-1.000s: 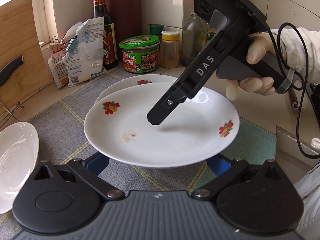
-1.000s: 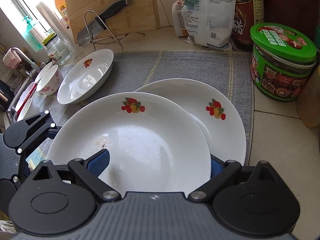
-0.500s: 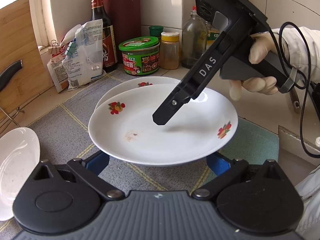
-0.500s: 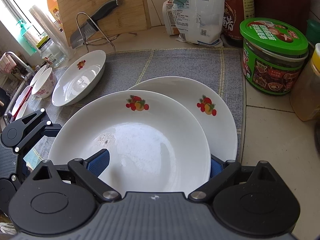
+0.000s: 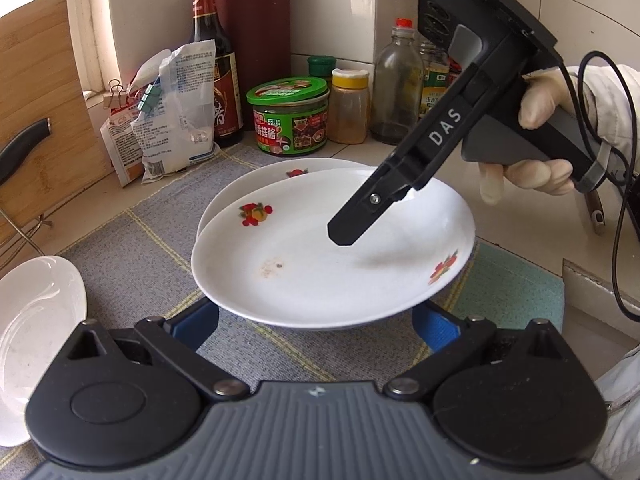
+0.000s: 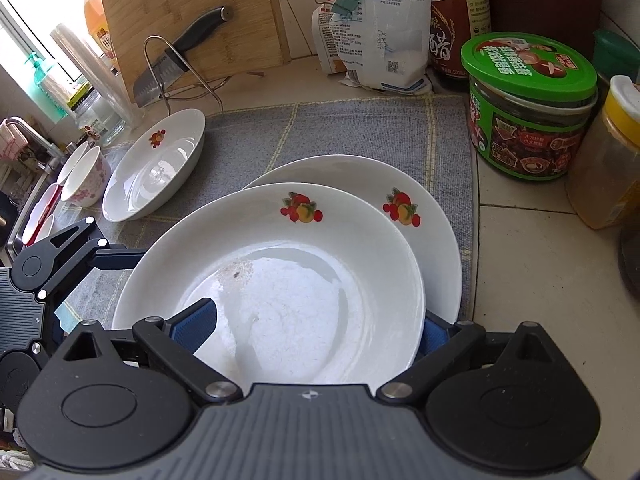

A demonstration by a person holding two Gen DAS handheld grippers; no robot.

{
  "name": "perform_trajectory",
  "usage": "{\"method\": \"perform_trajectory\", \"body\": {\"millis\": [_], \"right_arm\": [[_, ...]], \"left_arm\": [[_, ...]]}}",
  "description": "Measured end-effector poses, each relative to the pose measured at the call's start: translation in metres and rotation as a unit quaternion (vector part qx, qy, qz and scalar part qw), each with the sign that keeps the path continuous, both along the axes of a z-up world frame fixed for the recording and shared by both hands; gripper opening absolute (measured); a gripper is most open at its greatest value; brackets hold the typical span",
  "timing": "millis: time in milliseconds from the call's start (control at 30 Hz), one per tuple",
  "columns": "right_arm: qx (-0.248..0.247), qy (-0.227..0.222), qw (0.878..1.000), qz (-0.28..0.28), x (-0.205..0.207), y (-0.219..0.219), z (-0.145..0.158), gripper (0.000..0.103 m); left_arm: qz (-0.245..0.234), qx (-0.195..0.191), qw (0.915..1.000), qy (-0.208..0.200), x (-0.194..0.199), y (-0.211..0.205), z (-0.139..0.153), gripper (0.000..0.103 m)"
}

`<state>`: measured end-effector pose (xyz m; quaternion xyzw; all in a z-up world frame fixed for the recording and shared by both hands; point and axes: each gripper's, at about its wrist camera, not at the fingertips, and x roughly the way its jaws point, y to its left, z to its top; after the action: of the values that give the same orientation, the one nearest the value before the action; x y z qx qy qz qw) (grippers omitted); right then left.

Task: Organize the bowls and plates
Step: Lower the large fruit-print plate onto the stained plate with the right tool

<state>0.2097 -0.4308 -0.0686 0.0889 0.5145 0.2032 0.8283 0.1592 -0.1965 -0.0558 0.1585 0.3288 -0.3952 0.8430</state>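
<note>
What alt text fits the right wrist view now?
Right tool open, its jaws just widened, astride the near rim of a fruit-print plate overlapping a second plate on a grey mat; left tool at left.

black hand-held gripper [image 5: 344, 236], blue pads [image 5: 434, 326], white sleeve [image 5: 624, 108]

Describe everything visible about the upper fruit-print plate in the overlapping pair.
The upper plate is white, glossy, ceramic-looking and shallow, with fruit prints on its rim and a small brownish smudge in the well. It sits slightly tilted, overlapping the lower plate on the grey mat. The right gripper straddles its near edge with one finger above and one below; the left gripper reaches under its opposite edge.
</note>
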Motion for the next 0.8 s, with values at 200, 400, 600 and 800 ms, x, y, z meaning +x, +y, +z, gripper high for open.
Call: {"method": "perform_trajectory", "body": {"millis": [200, 400, 600, 800], "right_arm": [[0.002, -0.001, 1.0, -0.002, -0.003, -0.0013, 0.0013, 0.102], [0.008, 0.003, 1.0, -0.007, -0.0048, -0.0028, 0.0031, 0.102], [0.011, 0.004, 1.0, -0.01, -0.0078, -0.0036, 0.0052, 0.103], [0.004, 0.004, 1.0, -0.018, -0.0091, -0.002, 0.0076, 0.103]], "left_arm": [[-0.003, 0.006, 1.0, -0.002, 0.0009, -0.0023, -0.0034, 0.102], [-0.002, 0.005, 1.0, 0.0, 0.0017, -0.0026, -0.0036, 0.102], [-0.002, 0.007, 1.0, 0.0, 0.0018, -0.0024, -0.0035, 0.102], [-0.003, 0.007, 1.0, -0.004, 0.0024, -0.0025, -0.0029, 0.102]]}}
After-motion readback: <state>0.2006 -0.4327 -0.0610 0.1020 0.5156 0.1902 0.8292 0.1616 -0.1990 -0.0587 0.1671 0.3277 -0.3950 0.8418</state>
